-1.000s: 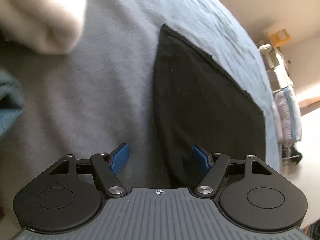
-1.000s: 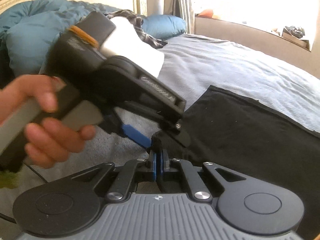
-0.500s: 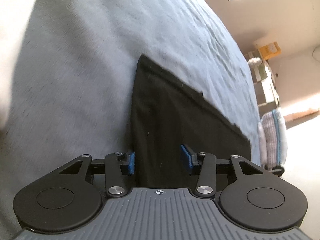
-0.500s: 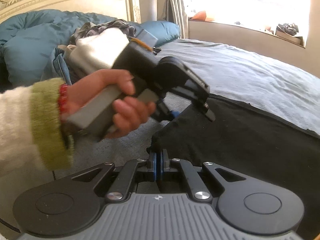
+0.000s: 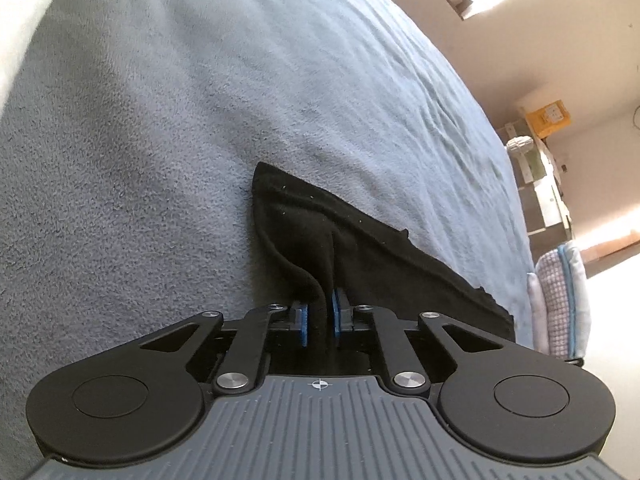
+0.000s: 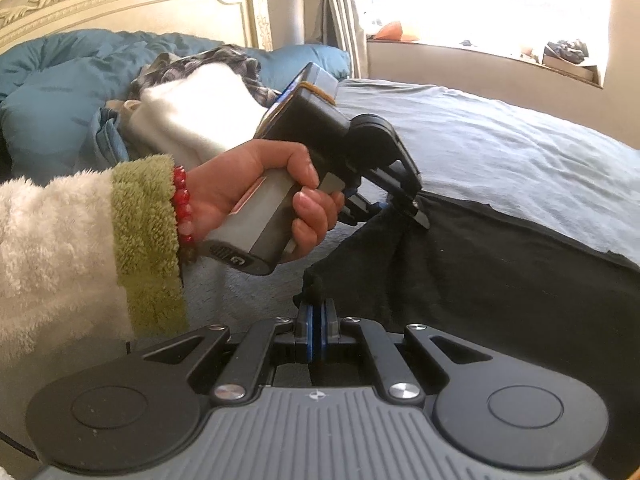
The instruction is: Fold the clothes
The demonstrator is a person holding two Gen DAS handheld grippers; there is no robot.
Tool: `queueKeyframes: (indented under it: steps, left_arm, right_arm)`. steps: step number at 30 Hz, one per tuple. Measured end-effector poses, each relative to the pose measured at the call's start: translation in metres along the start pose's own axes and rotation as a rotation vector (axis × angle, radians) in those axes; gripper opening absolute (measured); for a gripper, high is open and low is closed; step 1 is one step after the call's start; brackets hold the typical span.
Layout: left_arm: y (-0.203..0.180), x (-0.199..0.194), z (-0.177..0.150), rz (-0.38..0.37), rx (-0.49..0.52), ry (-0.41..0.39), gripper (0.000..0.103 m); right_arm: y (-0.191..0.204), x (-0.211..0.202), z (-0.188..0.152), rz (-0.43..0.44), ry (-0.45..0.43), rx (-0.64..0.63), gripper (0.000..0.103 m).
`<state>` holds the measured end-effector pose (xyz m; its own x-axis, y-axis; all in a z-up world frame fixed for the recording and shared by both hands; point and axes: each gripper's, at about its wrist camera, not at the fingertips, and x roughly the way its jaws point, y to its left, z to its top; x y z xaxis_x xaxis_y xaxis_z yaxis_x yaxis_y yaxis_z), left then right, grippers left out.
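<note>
A black garment [image 5: 368,240] lies flat on the grey-blue blanket [image 5: 180,120]. My left gripper [image 5: 319,318] is at the garment's near edge and its jaws are closing. A raised fold of the black cloth is pinched between the blue pads [image 5: 304,322]. In the right wrist view a hand in a fluffy white and green sleeve [image 6: 132,240] holds that left gripper [image 6: 400,210] against the garment's [image 6: 500,288] edge. My right gripper [image 6: 318,320] is shut on a nearer corner of the same cloth, which stands up a little between its pads.
A pile of clothes with a white piece [image 6: 192,120] on top sits by a teal duvet [image 6: 60,92] and the carved headboard [image 6: 100,0]. Beyond the bed are shelves [image 5: 540,168], a quilted bundle [image 5: 560,300] and a bright window ledge [image 6: 480,52].
My left gripper has moved along the garment's edge, away from the clothes pile. Its jaws have come together from wide apart onto a fold of the cloth. The right gripper has kept its grip.
</note>
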<state>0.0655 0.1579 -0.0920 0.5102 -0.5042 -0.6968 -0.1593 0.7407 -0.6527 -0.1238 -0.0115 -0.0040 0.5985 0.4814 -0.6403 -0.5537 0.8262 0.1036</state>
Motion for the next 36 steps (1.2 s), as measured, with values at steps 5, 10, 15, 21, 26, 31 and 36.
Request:
queueKeyframes:
  steps: [5, 10, 15, 21, 26, 31, 36]
  left_arm:
    - [-0.01, -0.004, -0.003, 0.032, 0.029, -0.027, 0.007]
    - [-0.029, -0.01, -0.004, 0.031, 0.074, -0.056, 0.007]
    - [-0.066, -0.006, -0.006, -0.003, 0.127, -0.062, 0.007]
    - [-0.121, 0.013, -0.013, -0.06, 0.219, -0.034, 0.006]
    - [-0.167, 0.043, -0.024, -0.082, 0.286, 0.018, 0.006]
    - [-0.21, 0.086, -0.043, -0.075, 0.364, 0.08, 0.006]
    - [-0.248, 0.121, -0.065, -0.061, 0.452, 0.129, 0.006]
  right_arm:
    - [-0.005, -0.005, 0.001, -0.016, -0.01, 0.022, 0.002]
    - [-0.009, -0.01, 0.0, -0.034, -0.022, 0.048, 0.002]
    - [-0.022, -0.024, -0.002, -0.069, -0.036, 0.093, 0.002]
    - [-0.055, -0.058, -0.012, -0.173, -0.072, 0.199, 0.002]
    - [-0.099, -0.093, -0.026, -0.267, -0.121, 0.354, 0.002]
    - [-0.143, -0.123, -0.044, -0.351, -0.174, 0.508, 0.002]
    - [-0.18, -0.143, -0.066, -0.408, -0.199, 0.649, 0.002]
